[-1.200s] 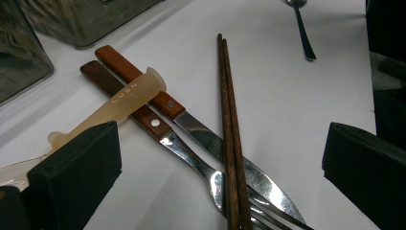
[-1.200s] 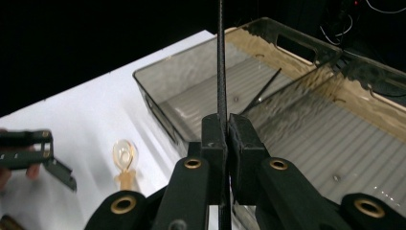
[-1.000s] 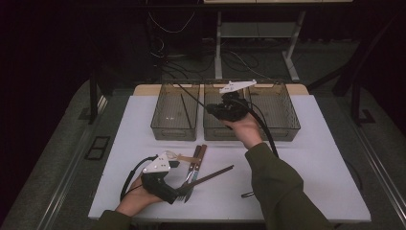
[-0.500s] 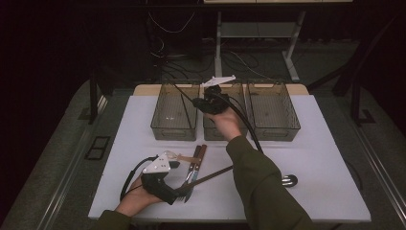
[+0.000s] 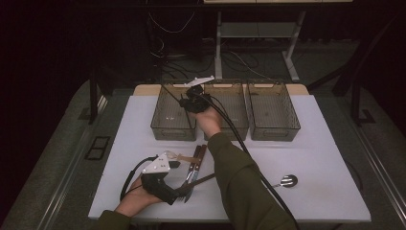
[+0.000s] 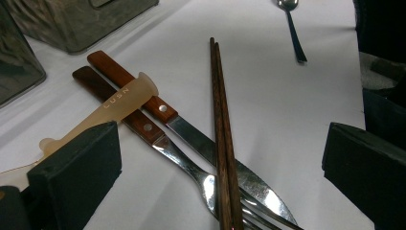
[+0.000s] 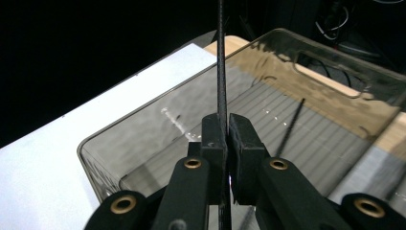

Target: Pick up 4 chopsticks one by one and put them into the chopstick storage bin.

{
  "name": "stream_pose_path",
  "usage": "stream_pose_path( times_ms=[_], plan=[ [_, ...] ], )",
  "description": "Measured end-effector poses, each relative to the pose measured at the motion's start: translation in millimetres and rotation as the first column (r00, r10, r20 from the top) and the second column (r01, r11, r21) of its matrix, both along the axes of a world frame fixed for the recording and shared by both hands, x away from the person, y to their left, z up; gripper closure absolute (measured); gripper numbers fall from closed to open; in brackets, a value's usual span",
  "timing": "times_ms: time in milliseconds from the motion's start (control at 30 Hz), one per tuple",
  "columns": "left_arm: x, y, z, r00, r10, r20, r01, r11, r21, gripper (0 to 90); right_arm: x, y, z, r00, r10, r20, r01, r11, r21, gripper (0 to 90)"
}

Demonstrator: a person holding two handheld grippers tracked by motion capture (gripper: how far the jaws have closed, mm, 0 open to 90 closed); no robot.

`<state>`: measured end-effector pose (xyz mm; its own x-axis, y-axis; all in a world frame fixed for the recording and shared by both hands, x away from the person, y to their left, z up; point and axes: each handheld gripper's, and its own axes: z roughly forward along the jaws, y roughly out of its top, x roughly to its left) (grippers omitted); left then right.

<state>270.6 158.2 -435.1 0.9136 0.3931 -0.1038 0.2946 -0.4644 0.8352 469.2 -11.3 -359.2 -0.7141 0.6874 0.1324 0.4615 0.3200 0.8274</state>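
The right gripper (image 7: 224, 139) holds a thin black stick (image 7: 220, 62) upright above the leftmost clear bin (image 7: 158, 129) — its fingers are clamped on it. The left gripper (image 6: 215, 167) rests on the counter (image 5: 330, 191) with fingers apart — around the chopsticks (image 6: 221, 124), knife (image 6: 191, 136) and fork (image 6: 158, 141).

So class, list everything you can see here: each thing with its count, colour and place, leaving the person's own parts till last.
Bins: three, clear, side by side at table's far edge.
Thin black stick: one, clamped in right gripper above left bin.
Knife: one, brown handle, near front.
Fork: one, brown handle, beside knife.
Chopsticks: pair, dark brown, across knife and fork.
Translucent utensil: one, over both handles.
Spoon: one, metal, right front.
Table: white.
Left gripper: open, by cutlery.
Right gripper: shut.
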Motion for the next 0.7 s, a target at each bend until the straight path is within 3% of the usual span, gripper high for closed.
stream_pose_path(
  times_ms=[233,700],
  plan=[
    [-0.6,-0.8,-0.2,1.0000,0.001,-0.003,-0.001,1.0000,-0.008,0.0,2.9,21.2,-13.2,0.9995,0.023,-0.022,-0.023,1.000,-0.016,85.7],
    [-0.4,-0.9,0.1,1.0000,-0.002,-0.005,0.002,1.0000,-0.005,0.0,3.6,29.5,-30.0,0.9979,0.005,-0.065,-0.009,0.998,-0.063,84.6]
  ],
)
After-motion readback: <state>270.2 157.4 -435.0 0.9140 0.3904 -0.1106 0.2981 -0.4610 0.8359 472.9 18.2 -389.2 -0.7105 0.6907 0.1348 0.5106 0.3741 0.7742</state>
